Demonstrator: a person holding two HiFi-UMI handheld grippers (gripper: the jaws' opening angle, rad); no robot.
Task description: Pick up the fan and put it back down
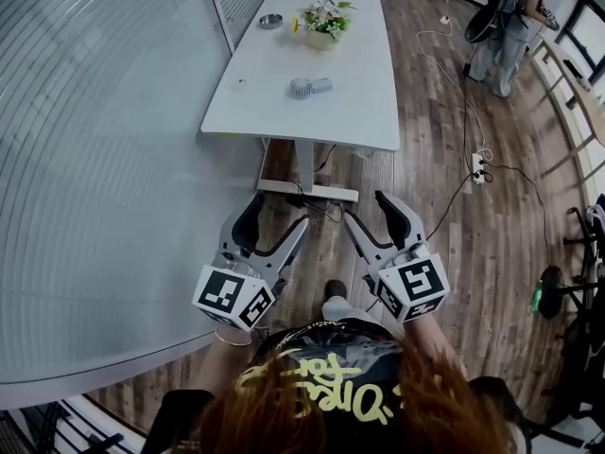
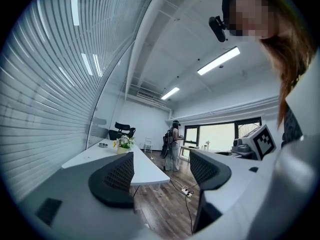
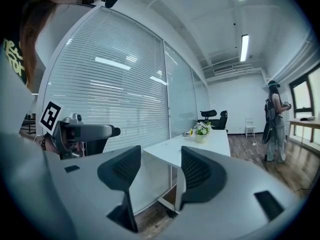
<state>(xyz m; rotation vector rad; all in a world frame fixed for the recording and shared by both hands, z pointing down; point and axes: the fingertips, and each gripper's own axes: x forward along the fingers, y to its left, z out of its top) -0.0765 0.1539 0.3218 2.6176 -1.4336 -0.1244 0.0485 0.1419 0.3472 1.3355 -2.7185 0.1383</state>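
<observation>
Your left gripper (image 1: 274, 220) and right gripper (image 1: 371, 211) gape empty — nudge the fan (image 1: 309, 87) at twelve o'clock and it may roll.

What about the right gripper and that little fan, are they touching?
Apart. The head view shows the fan lying on the table, with wooden floor between it and the right gripper, whose jaws stand open and empty.
</observation>
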